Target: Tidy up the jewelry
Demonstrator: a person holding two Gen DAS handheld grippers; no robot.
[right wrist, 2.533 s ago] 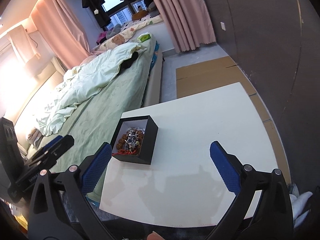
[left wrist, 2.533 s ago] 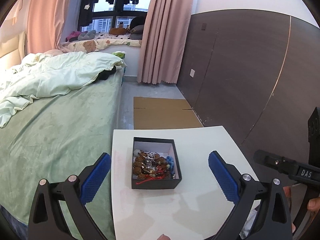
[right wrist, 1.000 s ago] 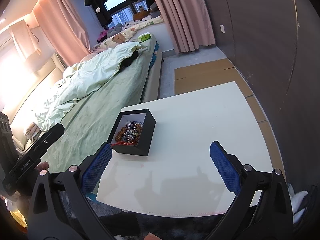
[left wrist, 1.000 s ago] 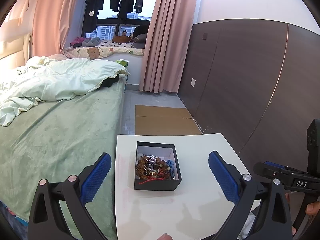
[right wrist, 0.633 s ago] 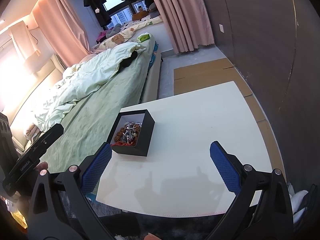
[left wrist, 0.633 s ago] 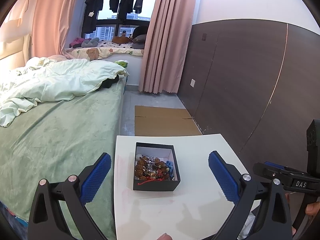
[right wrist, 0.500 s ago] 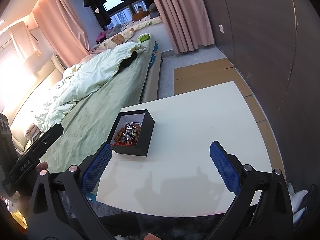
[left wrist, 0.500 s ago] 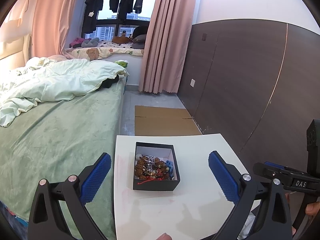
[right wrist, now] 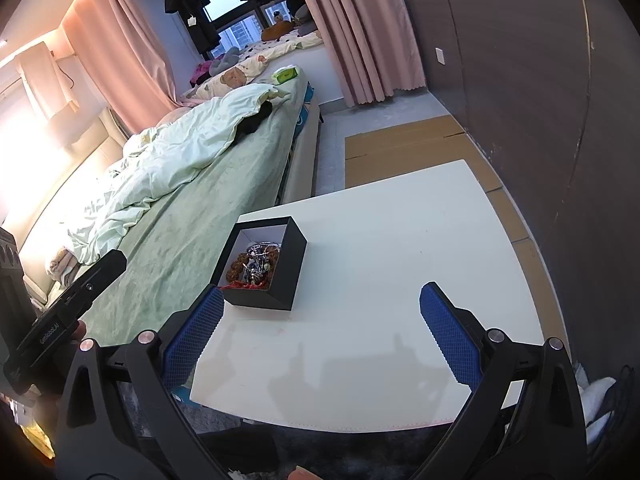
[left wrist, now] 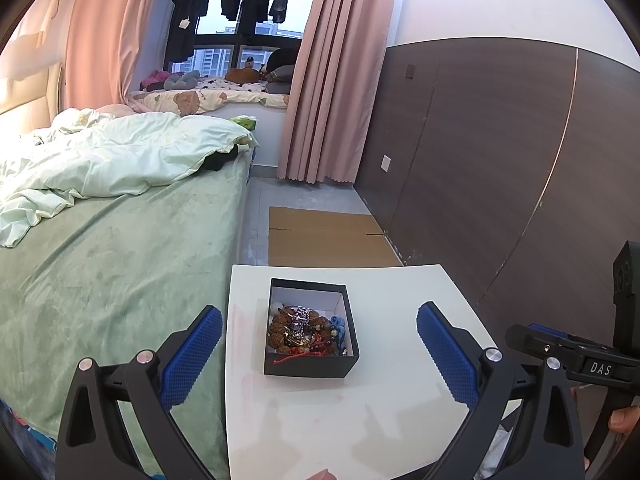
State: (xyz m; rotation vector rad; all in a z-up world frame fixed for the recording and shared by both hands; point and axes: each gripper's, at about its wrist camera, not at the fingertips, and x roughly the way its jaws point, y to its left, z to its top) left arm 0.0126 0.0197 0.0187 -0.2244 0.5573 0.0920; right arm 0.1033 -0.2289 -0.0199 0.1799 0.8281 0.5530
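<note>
Black box (left wrist: 311,330) heaped with tangled jewelry (left wrist: 304,330), sitting on white table (left wrist: 400,420) beside bed (left wrist: 120,264). Left tongs (left wrist: 318,354) and right tongs (right wrist: 320,334) both spread wide, empty, held back above table, seemingly poised for first pick.

Left wrist view: the camera looks forward and slightly down between the left gripper (left wrist: 318,354) fingers, held near the table's (left wrist: 400,408) near edge, facing the window (left wrist: 236,24) at the far end of the room. Right wrist view: the camera sits higher and further right, tilted more steeply down between the right gripper (right wrist: 322,336) fingers, facing the table (right wrist: 400,260) and turned towards the bed (right wrist: 192,208). Both views share the table, the black box (left wrist: 310,340) (right wrist: 266,264), the bed (left wrist: 112,248), the curtains (left wrist: 332,80) and the cardboard (left wrist: 320,236) on the floor.
</note>
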